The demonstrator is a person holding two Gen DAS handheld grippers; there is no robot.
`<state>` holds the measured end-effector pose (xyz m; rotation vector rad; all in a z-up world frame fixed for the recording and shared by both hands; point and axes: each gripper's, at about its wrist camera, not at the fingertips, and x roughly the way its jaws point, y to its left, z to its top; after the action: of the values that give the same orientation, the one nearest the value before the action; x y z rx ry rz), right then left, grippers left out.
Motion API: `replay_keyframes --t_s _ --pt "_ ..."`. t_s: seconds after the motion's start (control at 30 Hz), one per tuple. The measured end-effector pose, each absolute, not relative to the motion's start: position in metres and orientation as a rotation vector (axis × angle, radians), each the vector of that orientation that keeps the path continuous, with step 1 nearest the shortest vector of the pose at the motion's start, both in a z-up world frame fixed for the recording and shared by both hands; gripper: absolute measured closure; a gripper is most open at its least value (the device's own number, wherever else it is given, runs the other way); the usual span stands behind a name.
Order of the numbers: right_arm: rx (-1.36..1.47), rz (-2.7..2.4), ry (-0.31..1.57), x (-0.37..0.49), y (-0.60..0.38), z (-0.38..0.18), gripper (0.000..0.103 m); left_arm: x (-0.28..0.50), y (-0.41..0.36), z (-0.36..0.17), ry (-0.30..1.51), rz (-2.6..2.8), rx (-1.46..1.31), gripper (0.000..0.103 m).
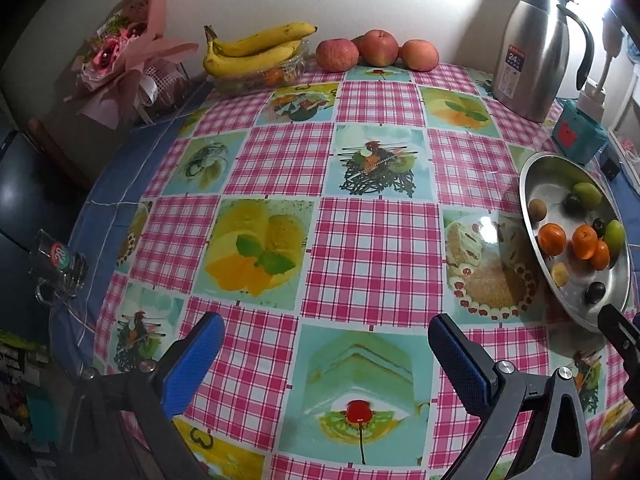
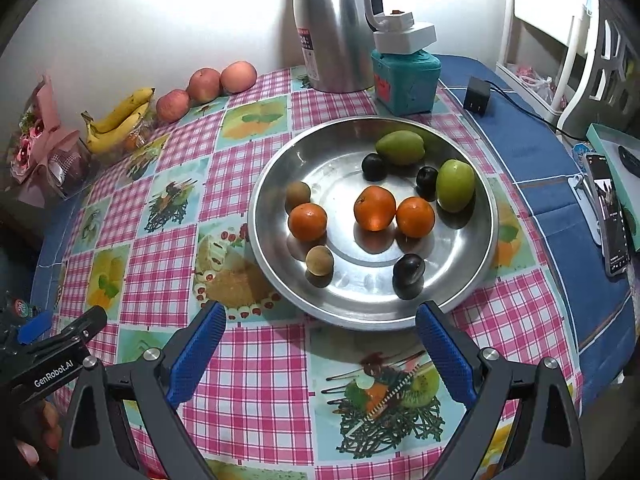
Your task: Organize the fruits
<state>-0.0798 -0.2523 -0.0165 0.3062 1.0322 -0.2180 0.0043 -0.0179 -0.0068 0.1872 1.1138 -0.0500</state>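
A steel bowl (image 2: 468, 280) holds several small fruits: three oranges (image 2: 375, 208), two green mangoes (image 2: 400, 147), dark plums (image 2: 408, 272) and brown kiwis (image 2: 298, 196). It also shows at the right of the left wrist view (image 1: 536, 184). My right gripper (image 2: 320, 332) is open and empty, just in front of the bowl's near rim. My left gripper (image 1: 326, 344) is open and empty over the tablecloth, left of the bowl. Bananas (image 1: 256, 50) lie on a glass bowl (image 1: 288, 74) and three apples (image 1: 378, 49) sit at the far edge.
A steel thermos jug (image 1: 532, 52) and a teal box (image 2: 406, 80) stand behind the bowl. A pink flower bouquet (image 1: 120, 52) is at the far left. A glass mug (image 1: 60, 268) sits at the left table edge. A phone (image 2: 610, 216) lies at the right.
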Motion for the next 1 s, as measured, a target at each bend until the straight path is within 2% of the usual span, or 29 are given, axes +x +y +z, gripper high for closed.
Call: replay_keyframes --t_s 1.0 --pt "0.277 -0.217 1.057 -0.0766 -0.2476 -0.0198 0.007 0.0062 -0.0139 -0.0077 1.124 -0.048 0.165 0.000"
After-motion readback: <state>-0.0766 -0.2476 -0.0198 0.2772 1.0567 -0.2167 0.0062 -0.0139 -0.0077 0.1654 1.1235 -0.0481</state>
